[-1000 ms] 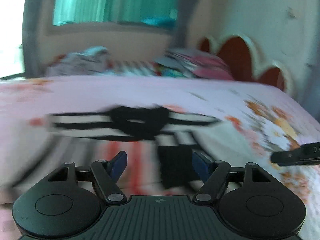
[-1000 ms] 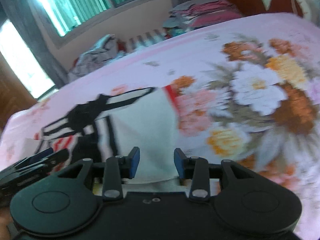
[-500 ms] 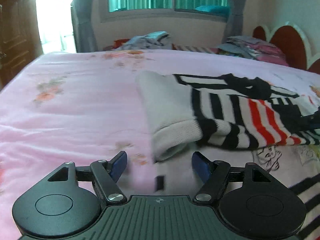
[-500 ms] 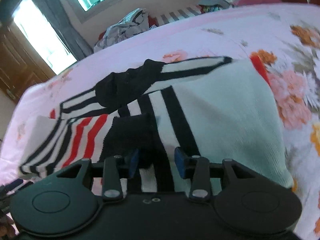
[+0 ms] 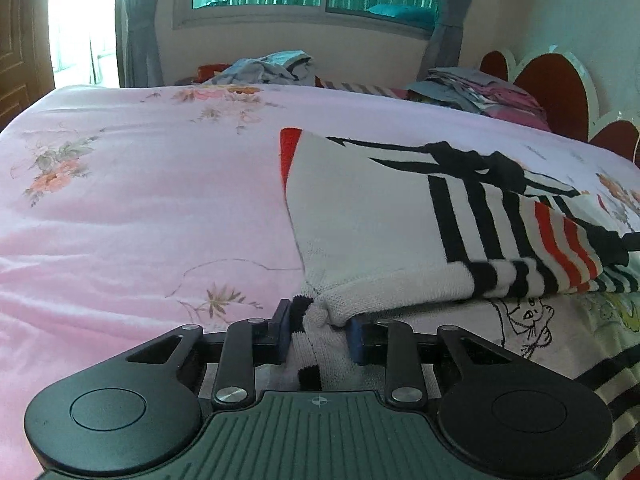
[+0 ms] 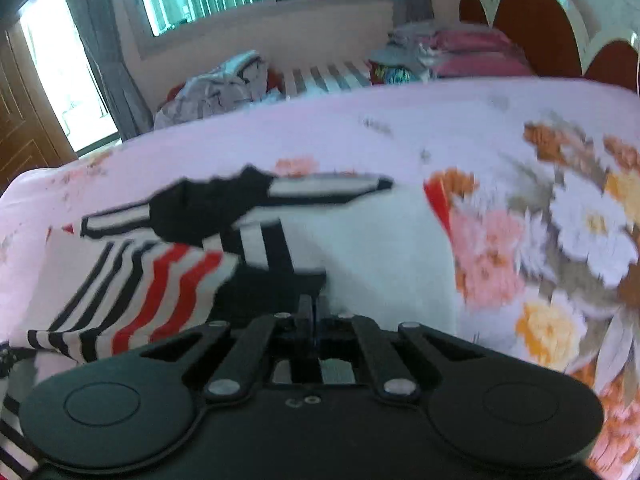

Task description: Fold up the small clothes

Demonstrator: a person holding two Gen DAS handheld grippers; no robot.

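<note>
A small knit sweater (image 5: 400, 232), white with black and red stripes, lies partly folded on the pink floral bedsheet (image 5: 140, 208). My left gripper (image 5: 318, 334) is closed on the sweater's near cuff and hem corner, with cloth bunched between the blue pads. In the right wrist view the same sweater (image 6: 360, 256) spreads ahead. My right gripper (image 6: 314, 312) is shut tight on the sweater's near black edge. A cartoon-print part of the cloth (image 5: 532, 320) lies under the folded sleeve.
A loose pile of clothes (image 5: 264, 68) sits at the far side of the bed. A stack of folded clothes (image 5: 480, 92) lies by the red scalloped headboard (image 5: 552, 88). A window and curtains are behind.
Both grippers have closed on the sweater's near edge. The left one moved up to the cuff and the right one now pinches the black edge; both were open earlier.
</note>
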